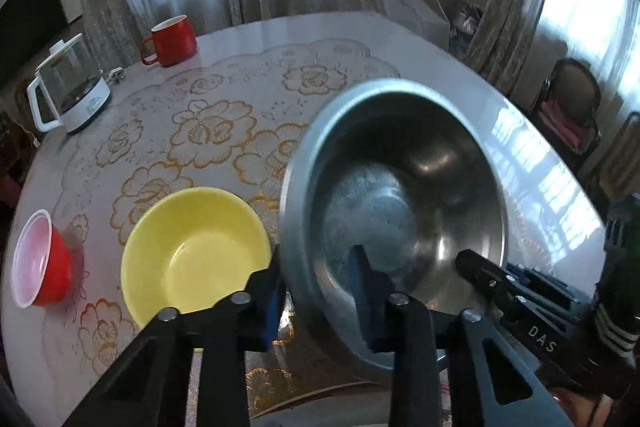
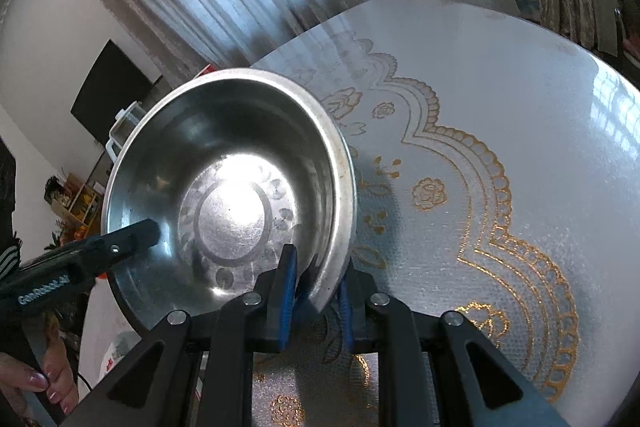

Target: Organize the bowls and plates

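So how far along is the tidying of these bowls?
Nothing looks stacked yet. In hand: both the left gripper and right gripper pinch the rim of the steel bowl, held tilted above the table. Left to do: the yellow bowl and red bowl sit separately on the table, apart from each other.

Steel bowl (image 1: 400,195) shiny, scuffed; yellow bowl (image 1: 192,251) glossy; tablecloth (image 2: 500,147) textured.
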{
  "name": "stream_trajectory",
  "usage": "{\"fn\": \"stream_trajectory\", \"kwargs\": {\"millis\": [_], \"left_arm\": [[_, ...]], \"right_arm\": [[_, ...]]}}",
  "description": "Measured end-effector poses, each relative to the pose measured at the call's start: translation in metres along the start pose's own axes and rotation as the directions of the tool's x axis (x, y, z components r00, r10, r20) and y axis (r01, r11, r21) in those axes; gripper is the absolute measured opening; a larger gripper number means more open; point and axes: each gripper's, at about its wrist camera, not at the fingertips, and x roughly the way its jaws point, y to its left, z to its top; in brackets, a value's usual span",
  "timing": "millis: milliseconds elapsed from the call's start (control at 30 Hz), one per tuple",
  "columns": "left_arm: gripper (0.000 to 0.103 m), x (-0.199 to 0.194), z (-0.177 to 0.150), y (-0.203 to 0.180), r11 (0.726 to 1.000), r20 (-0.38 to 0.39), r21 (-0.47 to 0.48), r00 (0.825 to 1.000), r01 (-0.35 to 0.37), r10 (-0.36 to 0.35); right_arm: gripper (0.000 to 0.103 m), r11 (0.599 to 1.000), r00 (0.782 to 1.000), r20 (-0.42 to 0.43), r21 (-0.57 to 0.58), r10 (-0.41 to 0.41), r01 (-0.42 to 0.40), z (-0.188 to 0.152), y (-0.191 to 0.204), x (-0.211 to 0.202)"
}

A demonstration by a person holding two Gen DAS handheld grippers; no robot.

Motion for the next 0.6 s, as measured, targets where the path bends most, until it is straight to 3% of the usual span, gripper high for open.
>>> {"fn": "stream_trajectory", "kwargs": {"millis": [67, 167, 333, 600], "left_arm": [[0.026, 0.004, -0.001, 0.000, 1.000, -0.017, -0.006, 1.000, 0.003, -0.003], [0.015, 0.006, -0.001, 0.007, 0.999, -0.027, -0.044, 0.999, 0.015, -0.016], [0.015, 0.004, -0.005, 0.011, 0.998, -0.020, -0.054, 1.000, 0.018, -0.019], [0.017, -0.002, -0.018, 0.022, 0.989, -0.050, -0.125, 0.995, 0.077, -0.084]], "right_arm": [[0.018, 1.000, 1.000, -0.004, -0.017, -0.012, 0.012, 0.000, 0.003, 0.001], [0.018, 0.999, 1.000, -0.005, -0.029, -0.025, 0.025, 0.000, 0.006, 0.002], [0.018, 0.998, 1.000, -0.002, -0.047, -0.031, 0.030, 0.001, 0.013, 0.003], [0.018, 0.995, 0.999, 0.024, -0.085, -0.043, 0.044, -0.001, 0.021, -0.001]]}}
